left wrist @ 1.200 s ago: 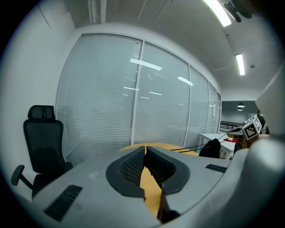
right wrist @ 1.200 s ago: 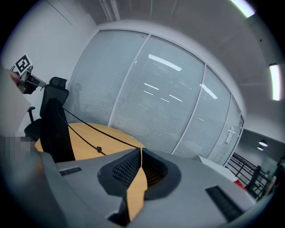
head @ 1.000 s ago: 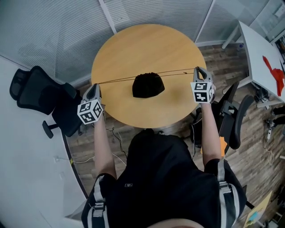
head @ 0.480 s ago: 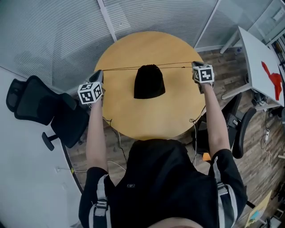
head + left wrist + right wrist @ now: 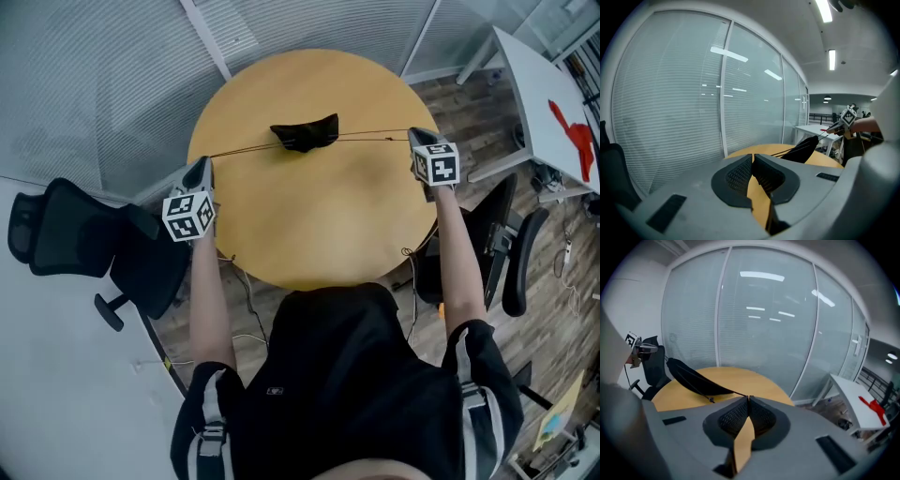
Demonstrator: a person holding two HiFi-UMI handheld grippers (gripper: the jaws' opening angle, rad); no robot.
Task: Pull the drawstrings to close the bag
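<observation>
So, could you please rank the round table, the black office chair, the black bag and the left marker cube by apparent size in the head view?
1. round table
2. black office chair
3. black bag and left marker cube look alike; the cube sits nearer the camera, so I leave them unranked.

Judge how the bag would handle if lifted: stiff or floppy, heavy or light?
Likely floppy: the bag looks crumpled flat between the strings. Probably light: those thin strings run nearly straight with it strung on them.
</observation>
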